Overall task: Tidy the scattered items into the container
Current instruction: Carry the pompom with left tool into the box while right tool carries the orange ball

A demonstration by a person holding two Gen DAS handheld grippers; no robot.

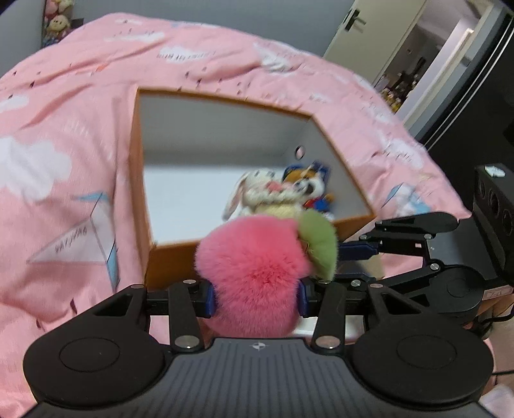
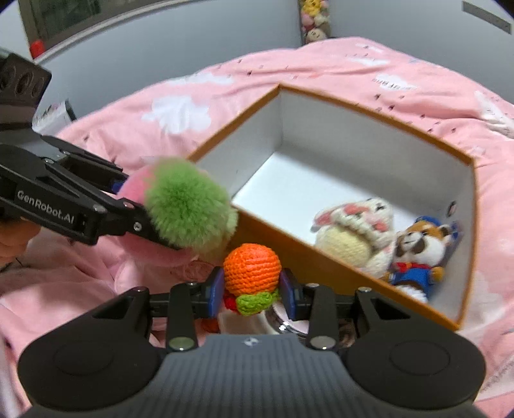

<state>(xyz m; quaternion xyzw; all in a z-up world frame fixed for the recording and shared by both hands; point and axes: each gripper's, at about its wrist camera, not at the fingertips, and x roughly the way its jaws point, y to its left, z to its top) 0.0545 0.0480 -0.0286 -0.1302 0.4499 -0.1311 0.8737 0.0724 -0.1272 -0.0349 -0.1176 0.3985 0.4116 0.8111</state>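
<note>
An orange box (image 1: 170, 257) with a white inside lies on the pink bed; it also shows in the right wrist view (image 2: 289, 250). Inside it lie a cream crochet rabbit (image 1: 257, 199) (image 2: 353, 231) and a small dog plush in blue clothes (image 1: 311, 186) (image 2: 417, 254). My left gripper (image 1: 257, 297) is shut on a fluffy pink peach plush with a green leaf (image 1: 257, 267) (image 2: 186, 205), held just before the box's near wall. My right gripper (image 2: 252, 286) is shut on an orange crochet fruit with green leaves (image 2: 252, 267), just outside the box's near side.
The pink cloud-print duvet (image 1: 64, 144) covers the bed all around the box. A dark cabinet and open doorway (image 1: 449, 64) stand at the right. The right gripper's arm (image 1: 417, 244) sits close to the right of the peach. Plush toys (image 2: 313, 19) hang on the far wall.
</note>
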